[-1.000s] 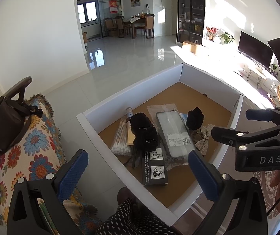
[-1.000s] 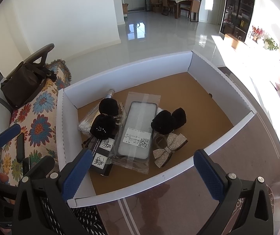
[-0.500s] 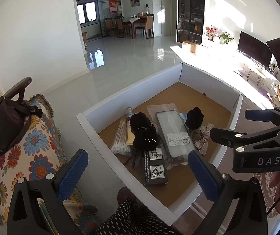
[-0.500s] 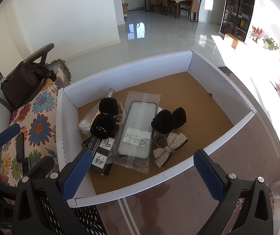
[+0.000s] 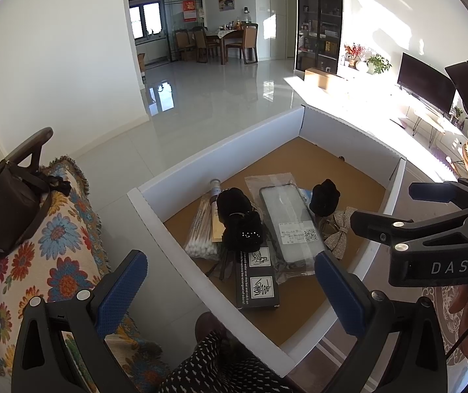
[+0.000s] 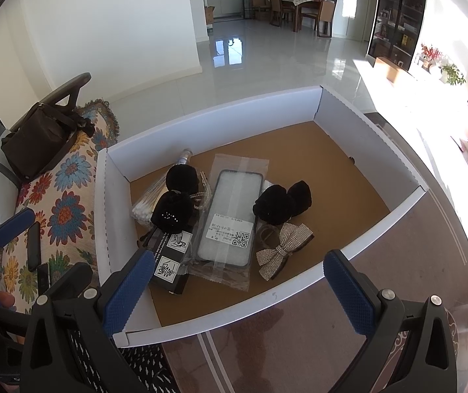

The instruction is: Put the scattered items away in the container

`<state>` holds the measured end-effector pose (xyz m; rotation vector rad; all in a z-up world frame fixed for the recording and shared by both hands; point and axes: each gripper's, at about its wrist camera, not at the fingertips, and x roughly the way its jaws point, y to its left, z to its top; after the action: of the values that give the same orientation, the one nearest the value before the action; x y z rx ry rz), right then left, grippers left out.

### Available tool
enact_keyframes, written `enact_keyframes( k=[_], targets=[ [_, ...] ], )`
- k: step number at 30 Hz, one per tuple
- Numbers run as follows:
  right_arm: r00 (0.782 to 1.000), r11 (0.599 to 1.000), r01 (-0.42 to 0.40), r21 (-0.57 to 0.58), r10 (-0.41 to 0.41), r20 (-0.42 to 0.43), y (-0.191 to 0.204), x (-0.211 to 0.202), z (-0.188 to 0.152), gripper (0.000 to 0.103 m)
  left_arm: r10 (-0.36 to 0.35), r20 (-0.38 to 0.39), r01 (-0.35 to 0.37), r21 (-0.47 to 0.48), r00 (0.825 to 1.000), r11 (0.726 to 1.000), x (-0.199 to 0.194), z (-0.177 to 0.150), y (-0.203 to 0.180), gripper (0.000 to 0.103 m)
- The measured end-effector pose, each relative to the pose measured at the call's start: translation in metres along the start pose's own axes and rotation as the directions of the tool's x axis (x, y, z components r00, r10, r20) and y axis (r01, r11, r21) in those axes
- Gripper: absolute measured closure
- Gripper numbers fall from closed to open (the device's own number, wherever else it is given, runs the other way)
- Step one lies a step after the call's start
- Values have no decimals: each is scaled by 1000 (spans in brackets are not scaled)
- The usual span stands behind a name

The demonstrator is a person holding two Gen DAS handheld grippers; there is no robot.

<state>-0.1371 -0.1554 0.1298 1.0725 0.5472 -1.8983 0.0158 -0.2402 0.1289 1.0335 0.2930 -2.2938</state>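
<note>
A white-walled box (image 6: 221, 114) (image 5: 214, 150) with a brown floor holds several items. A bagged phone case (image 6: 230, 219) (image 5: 288, 226) lies in its middle. Black velvet pouches (image 6: 175, 209) (image 5: 240, 226) sit left of it, and two more (image 6: 283, 201) to its right. A glittery bow (image 6: 283, 249) (image 5: 340, 232), a cotton-swab pack (image 5: 201, 232) (image 6: 145, 204) and a black printed carton (image 5: 257, 278) (image 6: 171, 255) lie there too. My left gripper (image 5: 230, 291) and right gripper (image 6: 239, 294) hover open and empty above the box's near edge.
A floral throw (image 6: 60, 203) (image 5: 53, 245) covers a seat to the left, with a dark bag (image 6: 37, 140) (image 5: 4, 209) and two phones (image 6: 35, 245) on it. A patterned sleeve (image 5: 217, 366) shows at the bottom. The right gripper's body (image 5: 430, 242) stands at the right.
</note>
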Motion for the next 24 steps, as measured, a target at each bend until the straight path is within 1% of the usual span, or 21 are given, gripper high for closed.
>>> enact_keyframes(
  k=[24],
  targets=[
    [1000,1000,9,0,-9,-1,-1,-1,0,0,-1,-2,1,1,1000,1000,2,-2,-2,0]
  ],
)
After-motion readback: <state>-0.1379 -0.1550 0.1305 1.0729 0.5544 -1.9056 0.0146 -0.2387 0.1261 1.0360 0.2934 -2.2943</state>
